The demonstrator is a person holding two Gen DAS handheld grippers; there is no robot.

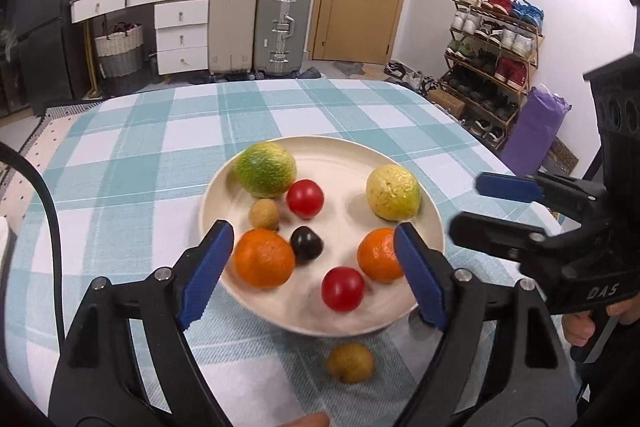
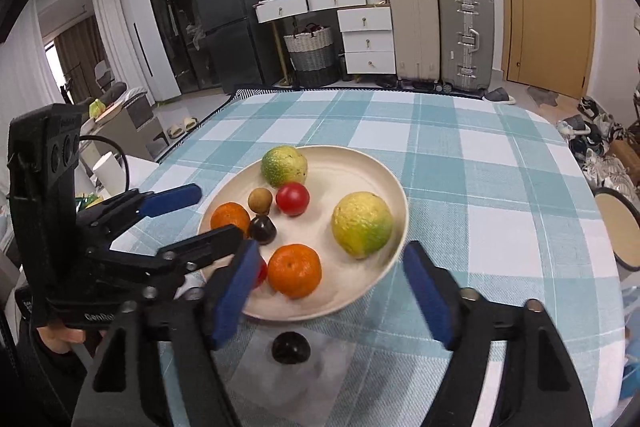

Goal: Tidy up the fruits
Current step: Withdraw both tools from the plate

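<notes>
A cream plate (image 1: 340,167) on the checked cloth holds several fruits: two green-yellow citrus (image 1: 265,169) (image 1: 393,192), two oranges (image 1: 263,257) (image 1: 378,255), two red tomatoes (image 1: 305,198) (image 1: 343,288), a dark plum (image 1: 306,244) and a small brown fruit (image 1: 264,214). My left gripper (image 1: 314,231) stands open over the plate's near half, holding nothing. A second brown fruit (image 1: 350,362) lies on the cloth below it. My right gripper (image 2: 331,247) is open and empty above the plate's near rim (image 2: 360,167). A dark fruit (image 2: 291,347) lies on the cloth beneath it.
The table's checked cloth (image 1: 160,147) stretches beyond the plate to the far edge. The two grippers stand close side by side, the right one (image 1: 467,205) at the plate's right rim. A round stool (image 2: 618,227) stands off the table's right side. Suitcases, drawers and a shoe rack line the room.
</notes>
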